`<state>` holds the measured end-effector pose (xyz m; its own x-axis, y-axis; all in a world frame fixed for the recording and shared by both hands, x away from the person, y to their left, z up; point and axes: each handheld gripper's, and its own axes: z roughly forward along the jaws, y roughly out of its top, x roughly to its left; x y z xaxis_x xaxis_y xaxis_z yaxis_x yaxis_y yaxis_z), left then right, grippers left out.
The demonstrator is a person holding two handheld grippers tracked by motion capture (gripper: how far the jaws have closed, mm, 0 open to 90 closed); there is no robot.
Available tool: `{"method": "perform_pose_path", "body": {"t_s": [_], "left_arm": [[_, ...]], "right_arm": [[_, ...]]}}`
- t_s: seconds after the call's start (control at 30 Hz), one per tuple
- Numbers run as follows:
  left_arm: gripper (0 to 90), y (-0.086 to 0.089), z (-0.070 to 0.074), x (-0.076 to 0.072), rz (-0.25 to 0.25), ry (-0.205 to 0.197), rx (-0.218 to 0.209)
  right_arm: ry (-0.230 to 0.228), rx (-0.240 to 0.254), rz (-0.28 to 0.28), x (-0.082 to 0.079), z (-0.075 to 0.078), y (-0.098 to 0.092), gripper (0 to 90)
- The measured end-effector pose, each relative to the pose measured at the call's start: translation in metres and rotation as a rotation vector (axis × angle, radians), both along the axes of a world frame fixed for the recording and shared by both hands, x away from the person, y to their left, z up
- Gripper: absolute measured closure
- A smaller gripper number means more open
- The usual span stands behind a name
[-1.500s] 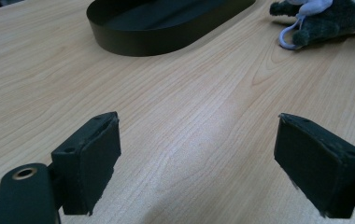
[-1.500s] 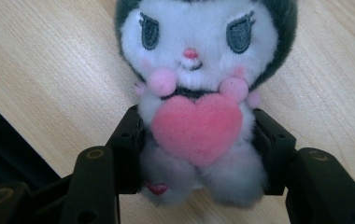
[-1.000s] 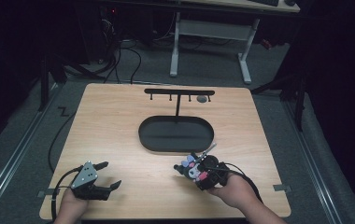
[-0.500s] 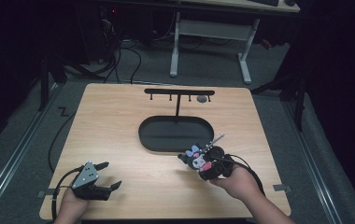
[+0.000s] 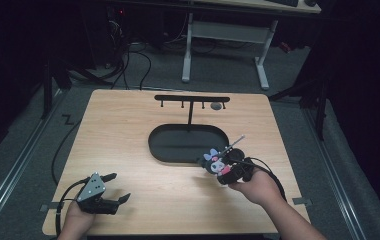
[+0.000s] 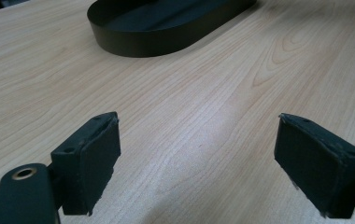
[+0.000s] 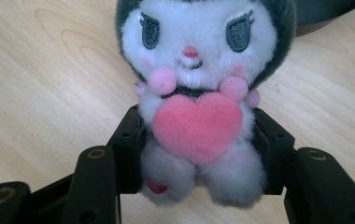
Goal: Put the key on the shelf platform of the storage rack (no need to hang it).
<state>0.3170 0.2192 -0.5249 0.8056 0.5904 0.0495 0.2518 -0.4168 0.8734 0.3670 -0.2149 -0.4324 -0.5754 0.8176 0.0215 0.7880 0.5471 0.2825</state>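
The right gripper (image 7: 196,154) has its jaws clamped on the plush toy (image 7: 199,93); the left gripper (image 6: 213,163) has its jaws wide apart, holding nothing.

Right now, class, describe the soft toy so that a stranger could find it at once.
Start at the wooden table and its black oval tray. Just off the tray's near right end, the right gripper clamps a plush toy. It alone is fluffy: white face, dark hood, pink heart on its chest.
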Motion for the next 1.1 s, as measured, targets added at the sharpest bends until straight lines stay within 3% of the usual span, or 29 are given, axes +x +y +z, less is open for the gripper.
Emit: {"method": "perform_pose_path", "body": {"t_s": [0.33,0.53,0.83,1.1], "left_arm": [[15.2,-0.001,0.0,0.001,-0.002,-0.001,-0.001],[15.2,0.0,0.0,0.0,-0.002,0.001,0.001],[15.2,0.0,0.0,0.001,-0.002,0.001,0.0],[15.2,0.0,0.0,0.0,-0.004,0.002,0.001]], "right_arm": [[-0.026,-0.003,0.009,0.009,0.012,0.003,47.5],[-0.037,0.024,-0.015,0.02,0.018,0.004,47.5],[-0.058,0.009,-0.006,0.035,0.016,0.015,47.5],[-0.041,0.006,-0.017,0.054,0.01,0.024,47.5]]}}
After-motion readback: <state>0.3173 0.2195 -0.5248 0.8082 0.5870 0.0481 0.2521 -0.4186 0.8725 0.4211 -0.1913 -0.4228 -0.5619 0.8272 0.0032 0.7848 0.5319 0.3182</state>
